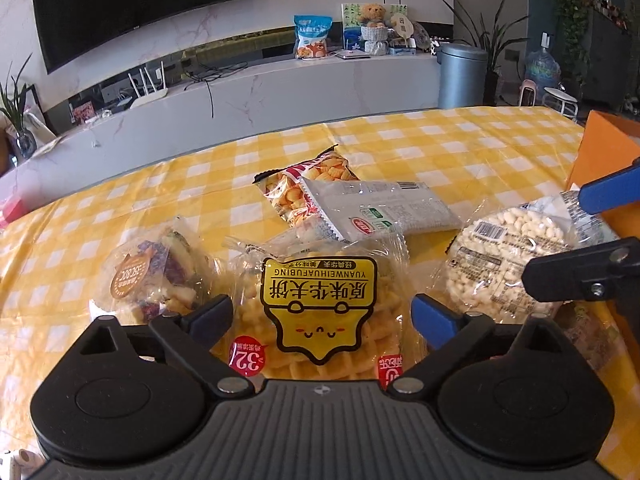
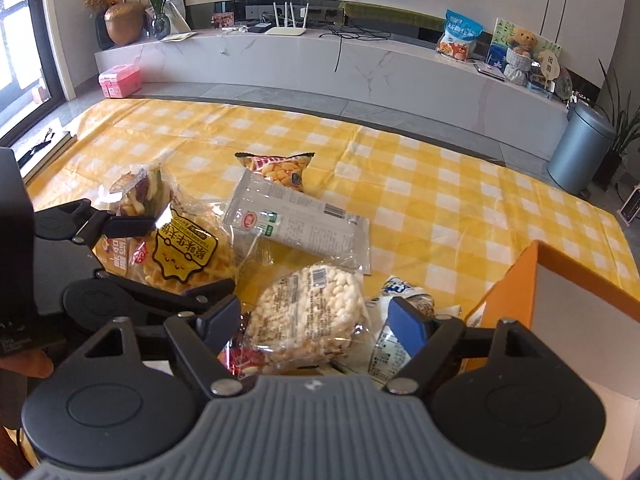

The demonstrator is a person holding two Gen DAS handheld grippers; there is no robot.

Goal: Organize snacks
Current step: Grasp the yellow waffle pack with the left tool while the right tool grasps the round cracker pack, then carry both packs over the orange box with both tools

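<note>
Right, the orange box [image 2: 516, 276] hides its contents, the left gripper [image 1: 322, 318] gapes around the waffle pack [image 1: 320, 308], the right gripper [image 2: 314, 320] spread over the puffed-rice cake [image 2: 312, 316], perhaps touching.

Right gripper [image 2: 318, 322] spread wide, fingers [image 2: 408, 326] either side of a round puffed-rice pack [image 2: 310, 312], not gripping. Left gripper [image 2: 182, 258] flanks a waffle pack [image 2: 188, 254]. Grey wrapper [image 2: 296, 224] lies across a red-orange chip bag [image 2: 280, 168]. Orange box [image 2: 516, 280] at right. Yellow-checked counter [image 2: 440, 200].
</note>
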